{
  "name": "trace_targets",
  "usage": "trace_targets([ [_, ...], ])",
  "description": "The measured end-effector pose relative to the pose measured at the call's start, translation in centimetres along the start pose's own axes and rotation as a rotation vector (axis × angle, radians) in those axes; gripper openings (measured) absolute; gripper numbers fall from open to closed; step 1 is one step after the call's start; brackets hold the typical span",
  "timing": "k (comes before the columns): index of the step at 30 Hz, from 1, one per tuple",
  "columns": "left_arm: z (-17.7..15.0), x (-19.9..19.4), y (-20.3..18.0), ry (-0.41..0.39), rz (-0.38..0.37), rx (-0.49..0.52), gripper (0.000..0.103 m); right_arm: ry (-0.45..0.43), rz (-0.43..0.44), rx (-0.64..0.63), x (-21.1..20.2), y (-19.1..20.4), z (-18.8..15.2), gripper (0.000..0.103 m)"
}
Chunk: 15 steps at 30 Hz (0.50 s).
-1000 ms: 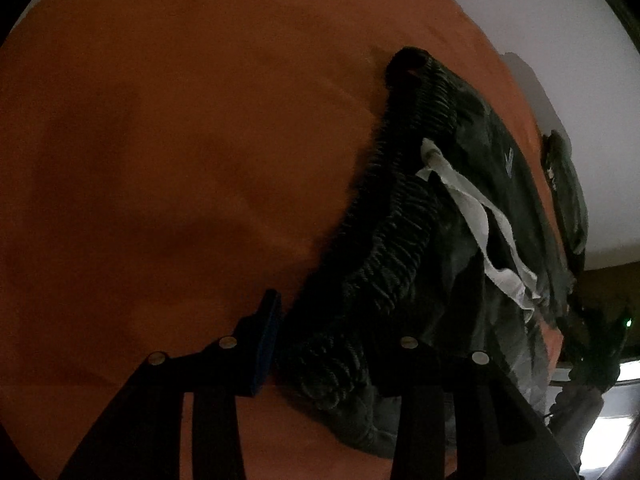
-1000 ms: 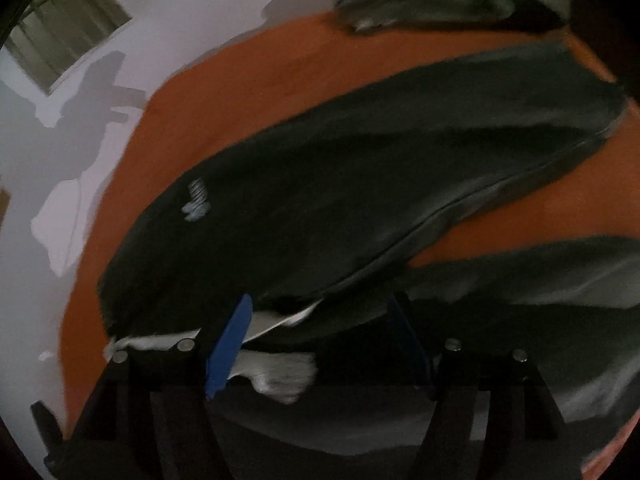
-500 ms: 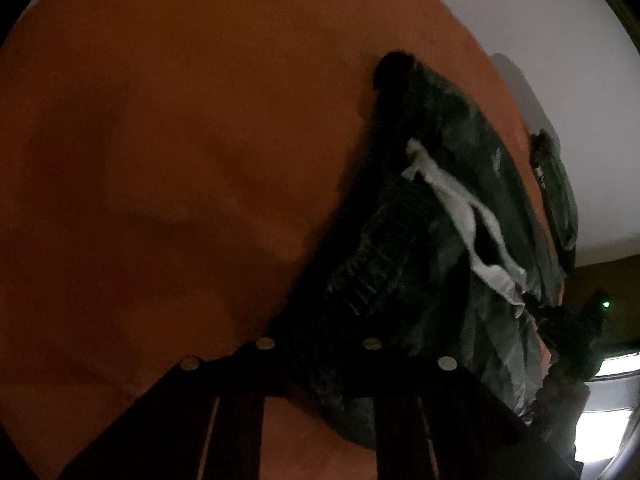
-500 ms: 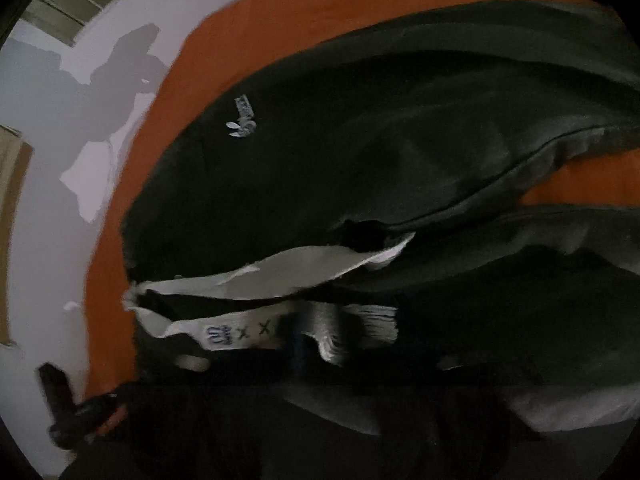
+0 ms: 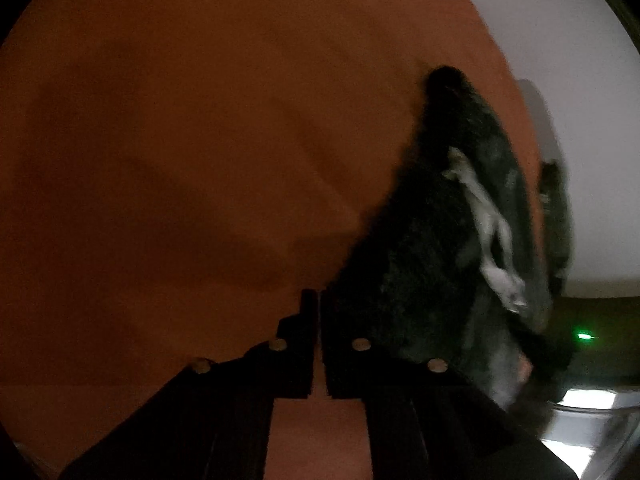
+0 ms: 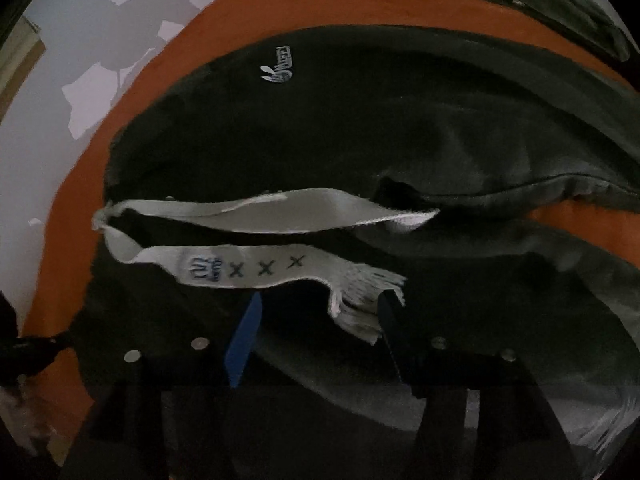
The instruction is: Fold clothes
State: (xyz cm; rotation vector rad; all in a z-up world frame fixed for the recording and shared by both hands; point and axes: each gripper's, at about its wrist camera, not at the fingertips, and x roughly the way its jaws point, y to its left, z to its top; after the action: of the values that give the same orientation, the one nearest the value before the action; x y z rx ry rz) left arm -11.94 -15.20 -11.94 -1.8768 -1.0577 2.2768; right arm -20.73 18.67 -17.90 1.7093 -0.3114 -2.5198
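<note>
Left tool (image 5: 320,300): jaws together, only a thin slit between the fingers. Dark fabric sits right against the right-hand finger; whether any cloth is pinched in the slit cannot be told, view blurred. Jaws have just been closing.

Right tool (image 6: 320,320): jaws apart, blue pad (image 6: 243,344) on the left finger visible, dark pad on the other. It hangs over the waist of the garment; frayed end of the drawstring lies between the fingers, pads not pressing on it. Jaws have just been opening.

Task item: dark sweatpants (image 6: 400,128), laid flat on the orange surface (image 5: 200,120), waist toward both tools, legs running off toward the far right edge in the right wrist view. Small white logo (image 6: 280,70) near the waist. White drawstring (image 6: 256,268) loose across the waist in two strands, lower one printed w/ a mark and three crosses. In the left wrist view the ribbed waistband (image 5: 420,248) shows bunched along the surface's right edge.

Other: second dark folded garment (image 6: 552,4) at the far right corner, apart from the sweatpants. White floor (image 6: 52,128) beyond the surface edge, w/ shadows on it.
</note>
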Motion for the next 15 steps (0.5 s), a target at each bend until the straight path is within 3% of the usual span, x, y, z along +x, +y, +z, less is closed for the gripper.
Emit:
trace_targets([
  [1, -0.1, -0.1, -0.2, -0.006, 0.024, 0.014, 0.012, -0.018, -0.025, -0.002, -0.3, 0.0, 0.1, 0.001],
  [6, 0.0, -0.8, 0.4, -0.015, 0.013, -0.016, 0.024, -0.239, -0.068, 0.042, -5.0, -0.4, 0.9, 0.001],
  [9, -0.1, -1.5, 0.3, -0.029, 0.008, -0.019, 0.035, -0.249, -0.089, 0.049, -5.7, -1.1, 1.7, 0.001],
  [11, -0.3, -1.9, -0.2, -0.045, 0.04, -0.006, 0.042, -0.161, -0.105, 0.061, -4.4, -1.7, 1.9, 0.01],
  [13, -0.4, -2.1, -0.5, -0.052, 0.06, 0.007, 0.047, -0.012, -0.132, 0.061, -2.2, -2.3, 1.7, 0.041],
  [15, -0.6, -2.3, -0.4, -0.045, 0.042, -0.002, 0.047, 0.077, -0.165, 0.042, -0.9, -2.9, 0.9, 0.045],
])
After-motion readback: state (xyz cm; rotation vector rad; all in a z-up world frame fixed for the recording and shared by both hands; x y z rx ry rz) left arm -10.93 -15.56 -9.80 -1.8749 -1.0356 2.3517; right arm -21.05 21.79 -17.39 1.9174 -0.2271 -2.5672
